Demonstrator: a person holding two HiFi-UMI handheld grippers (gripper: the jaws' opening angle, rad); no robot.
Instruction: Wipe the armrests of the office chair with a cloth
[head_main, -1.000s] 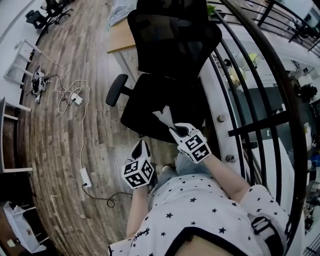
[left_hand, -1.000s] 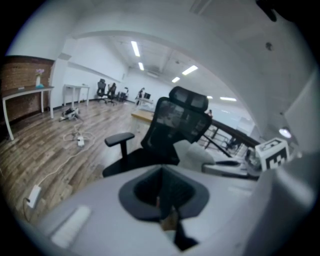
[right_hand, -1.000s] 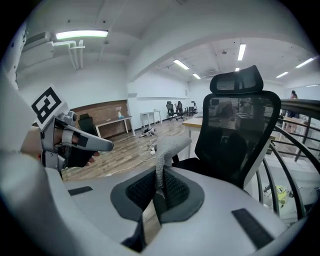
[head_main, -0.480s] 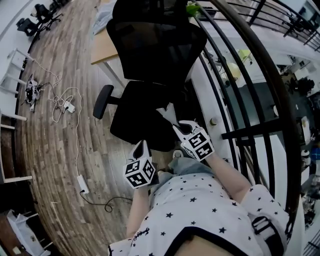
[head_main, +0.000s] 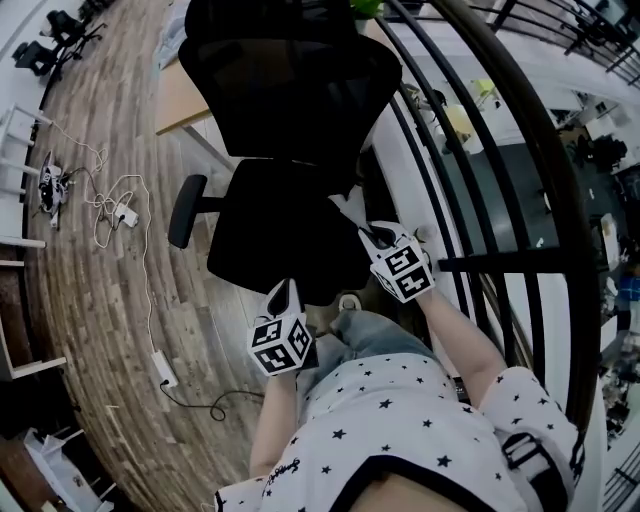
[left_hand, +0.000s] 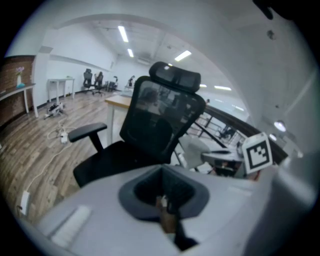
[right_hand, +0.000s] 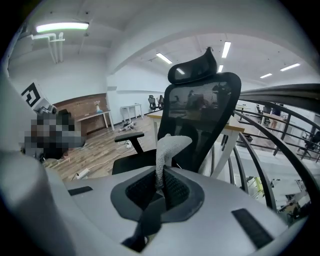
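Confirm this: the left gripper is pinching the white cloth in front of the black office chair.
Wrong side: the right gripper is pinching the white cloth in front of the black office chair; the right gripper view shows it.

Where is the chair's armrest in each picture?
Head view: armrest sticks out left of the seat.
Left gripper view: armrest left of middle.
Right gripper view: armrest small, just left of the cloth.
Shared landmark: the black mesh backrest, to its right in all three.
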